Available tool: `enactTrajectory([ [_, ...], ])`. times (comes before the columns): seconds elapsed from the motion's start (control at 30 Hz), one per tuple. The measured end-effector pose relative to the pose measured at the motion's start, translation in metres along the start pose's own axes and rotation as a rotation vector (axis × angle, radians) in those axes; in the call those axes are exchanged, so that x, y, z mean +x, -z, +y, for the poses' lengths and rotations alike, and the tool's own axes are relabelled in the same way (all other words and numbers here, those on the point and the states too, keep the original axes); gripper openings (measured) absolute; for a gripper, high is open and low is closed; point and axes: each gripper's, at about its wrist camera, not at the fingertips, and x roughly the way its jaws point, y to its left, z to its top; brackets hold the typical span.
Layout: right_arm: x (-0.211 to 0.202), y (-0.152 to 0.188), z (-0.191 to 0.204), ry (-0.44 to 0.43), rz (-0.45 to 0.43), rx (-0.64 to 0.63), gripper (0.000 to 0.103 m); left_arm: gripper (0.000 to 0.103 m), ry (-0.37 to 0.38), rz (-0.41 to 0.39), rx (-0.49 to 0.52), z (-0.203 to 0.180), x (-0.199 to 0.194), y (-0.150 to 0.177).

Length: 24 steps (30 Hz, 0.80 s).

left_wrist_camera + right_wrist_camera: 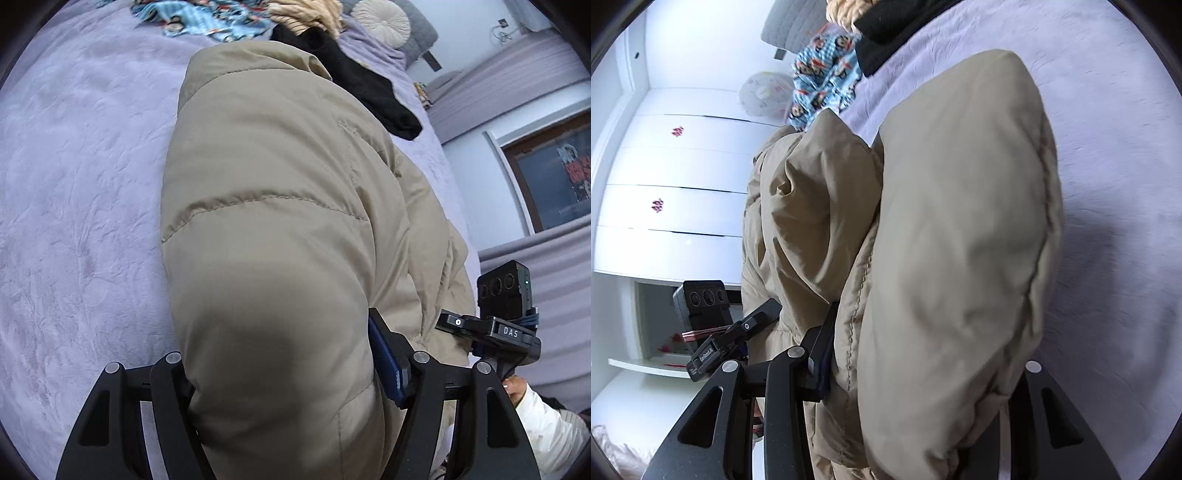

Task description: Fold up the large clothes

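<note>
- Two grippers share one load: the left gripper (280, 369) and the right gripper (919, 369) each have a thick fold of the beige puffer jacket (277, 206) bulging between their jaws, so both are clamped on padded cloth.
- The jacket hangs from those two grips above the lilac bedspread (81, 206), its far end draping toward the black garment (354, 81) near the head of the bed.
- Beyond the jacket, further up the bedspread, lie a blue cartoon-print fabric (207, 18) and a tan ribbed knit (306, 13); a round cream cushion (384, 18) sits behind them.
- Handling, as a judgement: the jacket looks light for its bulk, soft and springy, with a smooth shell that could slide under the pads. Deep bites over a stitched seam (266, 201) or hem should hold better than a pinch of the puffed panel, and the padding will likely push a fold back open unless it is pressed flat.
- Writing: the right gripper, seen beside the jacket in the left view, carries a plate lettered "DAS" (511, 331). The label on the left gripper (707, 357) in the right view is too small to read surely.
</note>
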Motion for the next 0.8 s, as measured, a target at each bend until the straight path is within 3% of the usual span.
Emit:
enactTrajectory([
  [0.07, 0.021, -0.001, -0.004, 0.042, 0.013, 0.021, 0.045, 0.08, -0.011, 0.012, -0.042, 0.021, 0.013, 0.006],
  [0.17, 0.032, 0.001, -0.013, 0.092, 0.008, 0.072, 0.045, 0.081, -0.024, 0.011, -0.06, 0.028, 0.015, 0.015],
  [0.23, 0.031, 0.009, -0.011, 0.128, 0.015, 0.091, 0.052, 0.081, -0.067, 0.001, -0.033, 0.028, 0.002, 0.02],
  [0.37, 0.015, 0.015, 0.006, 0.261, 0.004, 0.048, 0.055, 0.081, -0.17, -0.108, 0.031, 0.019, -0.04, 0.025],
  [0.5, -0.023, 0.021, 0.038, 0.387, -0.105, -0.016, 0.055, 0.081, -0.224, -0.181, 0.055, 0.021, -0.073, 0.029],
  [0.57, -0.043, 0.032, 0.053, 0.38, -0.164, -0.062, 0.044, 0.081, -0.246, -0.18, 0.08, 0.003, -0.069, 0.027],
  [0.6, -0.05, 0.038, 0.059, 0.362, -0.175, -0.083, 0.032, 0.081, -0.26, -0.167, 0.105, 0.0, -0.066, 0.032],
  [0.63, -0.045, 0.036, 0.067, 0.343, -0.176, -0.1, 0.026, 0.081, -0.275, -0.148, 0.127, -0.009, -0.058, 0.036],
  [0.73, -0.021, 0.049, 0.087, 0.33, -0.121, -0.173, 0.025, 0.081, -0.301, -0.075, 0.174, -0.015, -0.035, 0.061],
  [0.8, 0.003, 0.062, 0.085, 0.388, -0.059, -0.21, 0.025, 0.081, -0.306, -0.069, 0.178, -0.018, -0.023, 0.07],
])
